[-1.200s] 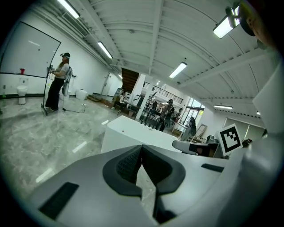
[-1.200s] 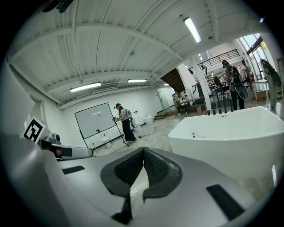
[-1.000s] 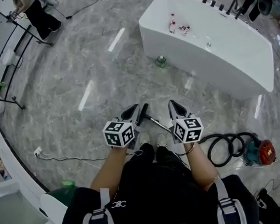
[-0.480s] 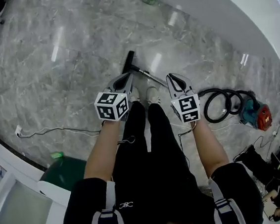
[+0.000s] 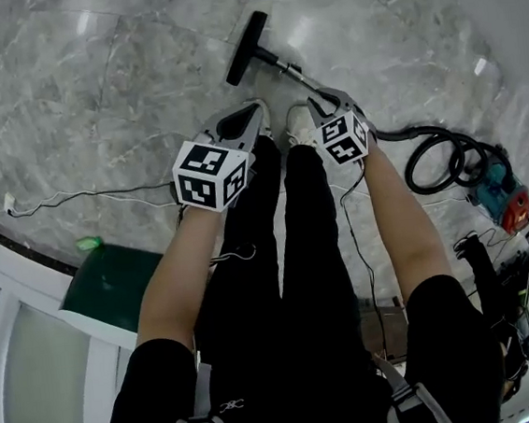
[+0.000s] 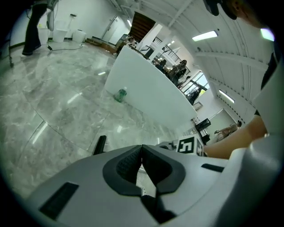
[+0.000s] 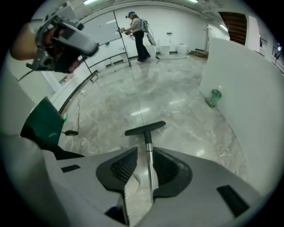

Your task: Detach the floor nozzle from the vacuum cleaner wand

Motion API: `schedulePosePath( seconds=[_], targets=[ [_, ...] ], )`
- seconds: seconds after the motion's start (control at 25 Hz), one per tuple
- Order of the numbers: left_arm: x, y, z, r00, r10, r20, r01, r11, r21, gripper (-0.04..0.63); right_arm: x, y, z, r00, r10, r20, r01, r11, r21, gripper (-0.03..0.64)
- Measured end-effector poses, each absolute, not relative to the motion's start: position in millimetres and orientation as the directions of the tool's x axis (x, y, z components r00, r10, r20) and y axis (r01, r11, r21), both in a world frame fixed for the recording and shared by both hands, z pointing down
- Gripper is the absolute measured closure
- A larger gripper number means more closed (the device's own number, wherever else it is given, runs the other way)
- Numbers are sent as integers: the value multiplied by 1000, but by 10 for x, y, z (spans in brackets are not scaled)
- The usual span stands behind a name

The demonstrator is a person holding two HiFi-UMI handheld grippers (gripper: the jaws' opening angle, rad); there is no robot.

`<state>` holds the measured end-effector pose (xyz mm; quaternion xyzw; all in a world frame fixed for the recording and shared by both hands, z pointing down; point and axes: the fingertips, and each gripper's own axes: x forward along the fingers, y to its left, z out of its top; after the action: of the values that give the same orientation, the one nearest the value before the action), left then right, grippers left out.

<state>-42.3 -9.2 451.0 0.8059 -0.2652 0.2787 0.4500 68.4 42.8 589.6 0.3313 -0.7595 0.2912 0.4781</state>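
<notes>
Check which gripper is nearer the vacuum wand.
Right. The right gripper hangs over the wand, jaws just opened, wand lined up between them, not gripped. The left gripper, shut, sits off to the wand's left.

At upper centre your right gripper (image 5: 323, 99) covers part of the wand (image 5: 289, 65); your left gripper (image 6: 142, 148) hides most of the floor nozzle (image 6: 100, 144).

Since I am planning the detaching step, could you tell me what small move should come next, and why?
Probably lower the right tongs onto the wand and close them. Their jaws have just been opening and stand apart, with the wand lined up between them but not pinched; the floor nozzle is still attached, and the left tongs are shut on nothing.
</notes>
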Motion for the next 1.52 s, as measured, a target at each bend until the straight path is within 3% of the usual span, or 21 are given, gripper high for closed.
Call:
schedulePosePath(
  seconds=[0.08, 0.2, 0.4, 0.68, 0.84, 1.08, 1.2, 1.36, 1.52],
  targets=[
    [-486, -24, 4778, 704, -161, 692, -677, -448, 584, 584, 791, 332, 6392, -257, -245, 935, -819, 569, -75, 448],
    [-558, 109, 5171, 707, -126, 696, -667, -445, 598, 584, 835, 358, 7101, -203, -209, 956, -827, 559, -53, 370],
    [-611, 147, 5804, 710, -105, 696, -658, -450, 603, 584, 766, 523, 8118, -183, -62, 981, -745, 659, -97, 368],
    [-751, 148, 6222, 697, -113, 708, -685, -396, 612, 584, 745, 613, 8842, -95, -44, 995, -623, 782, -25, 368],
    [-680, 225, 6270, 718, -81, 691, -668, -358, 652, 584, 727, 585, 8927, -127, -10, 992, -682, 727, -80, 368],
    [-408, 210, 6246, 736, -82, 672, -654, -339, 676, 584, 748, 746, 9104, -178, 170, 969, -726, 642, -246, 371],
    [-352, 200, 6319, 745, -81, 662, -650, -309, 694, 584, 752, 802, 9146, -165, 191, 967, -737, 628, -250, 425],
    [-345, 250, 6386, 746, -90, 660, -661, -215, 718, 584, 665, 914, 8815, -271, 201, 941, -701, 629, -336, 425],
    [-124, 382, 6285, 816, -189, 546, -544, 67, 836, 581, 602, 894, 8163, -391, 163, 906, -665, 631, -400, 425]
  ],
)
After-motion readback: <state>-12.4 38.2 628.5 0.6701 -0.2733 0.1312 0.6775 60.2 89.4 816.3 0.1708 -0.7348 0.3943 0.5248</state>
